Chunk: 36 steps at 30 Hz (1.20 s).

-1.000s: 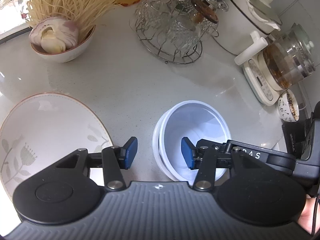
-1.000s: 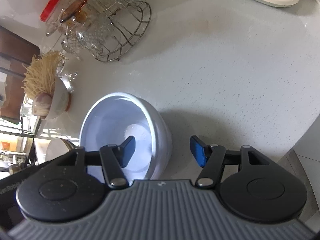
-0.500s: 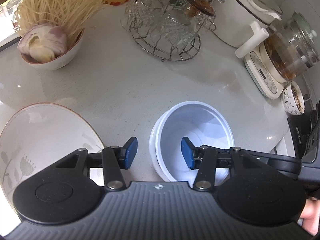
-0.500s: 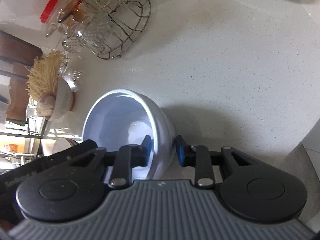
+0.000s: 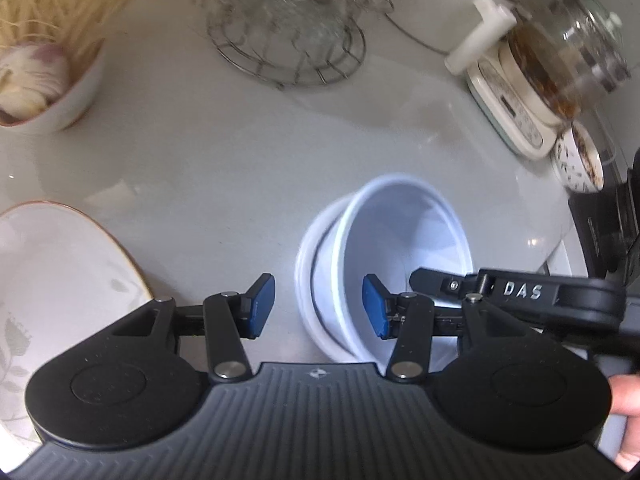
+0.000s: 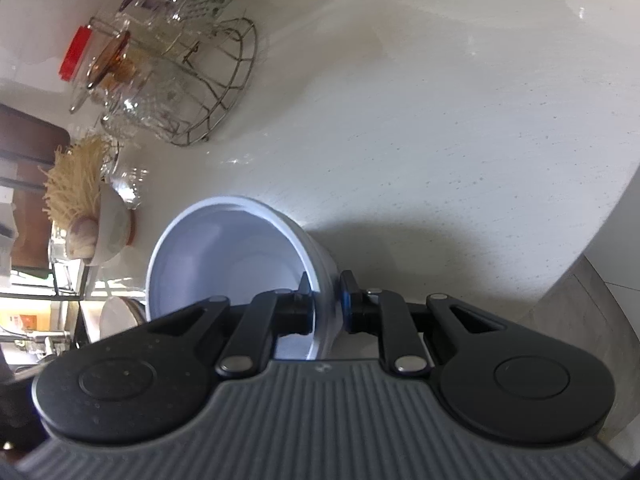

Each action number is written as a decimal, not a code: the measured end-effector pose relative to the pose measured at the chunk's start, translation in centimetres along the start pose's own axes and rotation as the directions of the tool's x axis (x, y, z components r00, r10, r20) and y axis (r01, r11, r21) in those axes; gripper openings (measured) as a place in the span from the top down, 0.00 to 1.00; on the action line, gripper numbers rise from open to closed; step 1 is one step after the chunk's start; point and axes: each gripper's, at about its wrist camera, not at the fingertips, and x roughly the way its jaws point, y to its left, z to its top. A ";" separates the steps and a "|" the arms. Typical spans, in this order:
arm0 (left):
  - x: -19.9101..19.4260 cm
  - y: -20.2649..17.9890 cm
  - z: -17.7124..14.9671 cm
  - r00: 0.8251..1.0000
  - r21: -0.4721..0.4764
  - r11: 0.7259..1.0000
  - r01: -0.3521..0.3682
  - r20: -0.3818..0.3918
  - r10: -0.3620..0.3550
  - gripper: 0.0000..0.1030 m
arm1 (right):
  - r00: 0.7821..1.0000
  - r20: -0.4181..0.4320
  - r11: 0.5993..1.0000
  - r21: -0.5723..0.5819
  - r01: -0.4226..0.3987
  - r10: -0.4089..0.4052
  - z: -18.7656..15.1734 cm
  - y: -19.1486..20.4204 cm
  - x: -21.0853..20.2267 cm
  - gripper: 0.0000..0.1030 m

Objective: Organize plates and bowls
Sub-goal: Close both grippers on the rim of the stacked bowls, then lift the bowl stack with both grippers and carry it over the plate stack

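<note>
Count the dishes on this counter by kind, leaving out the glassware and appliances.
Plain white bowls: 2, nested, the inner bowl in the outer bowl
Leaf-pattern plate: 1
Noodle bowl, also holding garlic: 1
Small patterned bowl: 1
Total: 5
</note>
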 end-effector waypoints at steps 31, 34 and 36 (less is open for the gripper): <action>1.8 -0.4 -0.4 0.991 -0.041 0.990 0.134 0.030 -0.133 0.68 | 1.000 0.028 0.998 -0.056 0.015 -0.013 0.0 -1.0 -1.3 0.85; 1.0 -0.2 -0.4 0.989 -0.042 0.989 0.145 0.040 -0.143 0.68 | 0.999 0.038 0.997 -0.071 0.015 -0.012 -0.2 -0.3 -1.9 0.85; 0.3 0.0 -0.4 0.988 -0.043 0.988 0.147 0.047 -0.145 0.68 | 0.999 0.042 0.997 -0.078 0.011 -0.008 -0.3 0.2 -2.3 0.85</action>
